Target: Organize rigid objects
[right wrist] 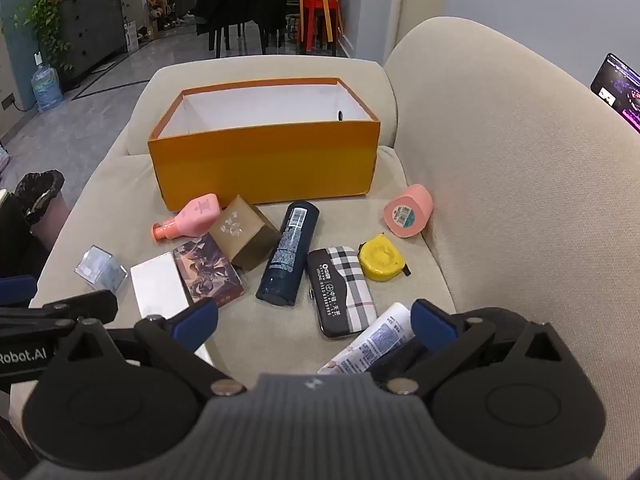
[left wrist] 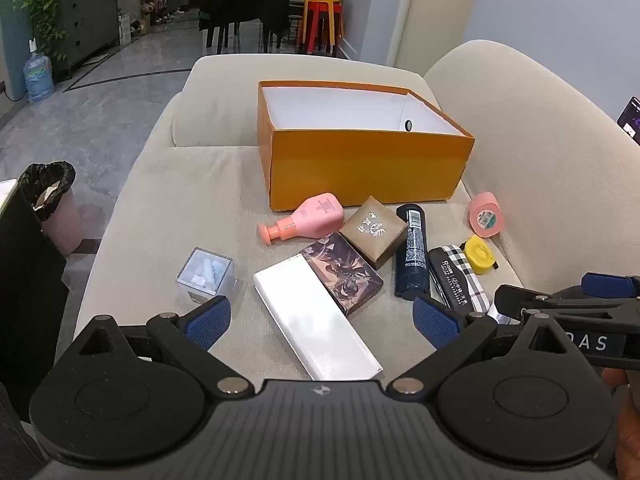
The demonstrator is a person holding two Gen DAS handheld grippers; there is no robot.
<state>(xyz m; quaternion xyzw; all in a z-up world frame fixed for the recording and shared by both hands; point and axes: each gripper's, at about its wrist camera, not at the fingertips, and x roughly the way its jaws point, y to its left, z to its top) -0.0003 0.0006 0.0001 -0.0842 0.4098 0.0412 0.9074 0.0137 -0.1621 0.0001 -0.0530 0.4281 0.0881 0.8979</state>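
Lot: both tongs, left (left wrist: 322,320) and right (right wrist: 314,322), were held released above rigid items scattered on sofa cushion (left wrist: 168,216) before empty orange box (left wrist: 364,164); dark cylindrical bottle (left wrist: 410,252) was judged likely to roll if nudged.

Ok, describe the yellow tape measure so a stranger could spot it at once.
Start at the orange box on the beige sofa; loose items lie in front of it. Near their right end, beside the plaid case, lies the tape measure. It is the only yellow thing, small and squarish.
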